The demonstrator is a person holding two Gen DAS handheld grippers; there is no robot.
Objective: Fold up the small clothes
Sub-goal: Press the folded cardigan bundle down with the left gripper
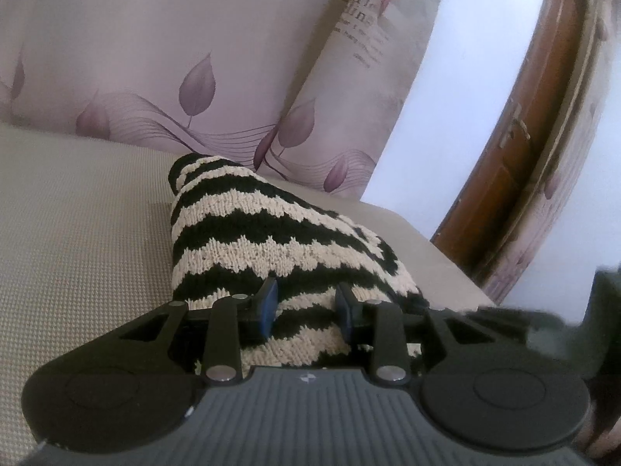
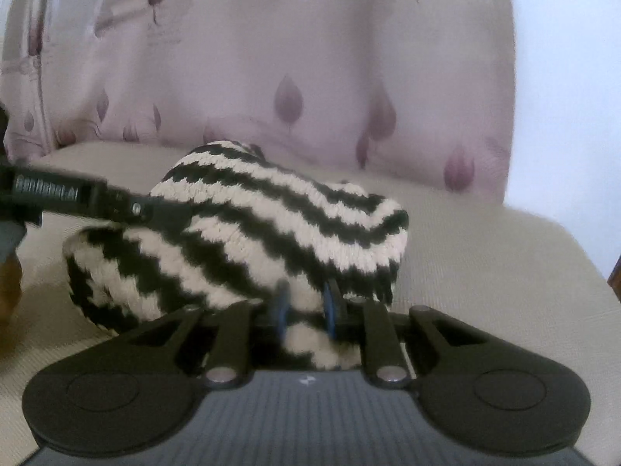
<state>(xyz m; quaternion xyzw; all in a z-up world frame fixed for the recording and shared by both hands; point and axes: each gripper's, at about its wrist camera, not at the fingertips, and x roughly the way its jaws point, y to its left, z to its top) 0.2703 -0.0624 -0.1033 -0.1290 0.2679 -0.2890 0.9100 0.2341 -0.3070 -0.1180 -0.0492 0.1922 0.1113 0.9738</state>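
Observation:
A black and cream zigzag-striped knitted garment (image 1: 268, 233) lies bunched on a beige cushioned seat (image 1: 77, 233). In the left wrist view my left gripper (image 1: 306, 303) has its blue pads pressed into a fold of the knit near its close edge. In the right wrist view the same knitted garment (image 2: 279, 225) is humped up, and my right gripper (image 2: 304, 310) is shut on a thick fold at its front. The left gripper's black arm (image 2: 77, 194) reaches in from the left and meets the knit's left side.
Pale pink cushions with purple leaf print (image 1: 174, 58) stand upright behind the seat. A brown wooden door (image 1: 524, 136) and a white wall (image 1: 446, 77) lie to the right. The seat's front right edge (image 2: 543, 272) curves away.

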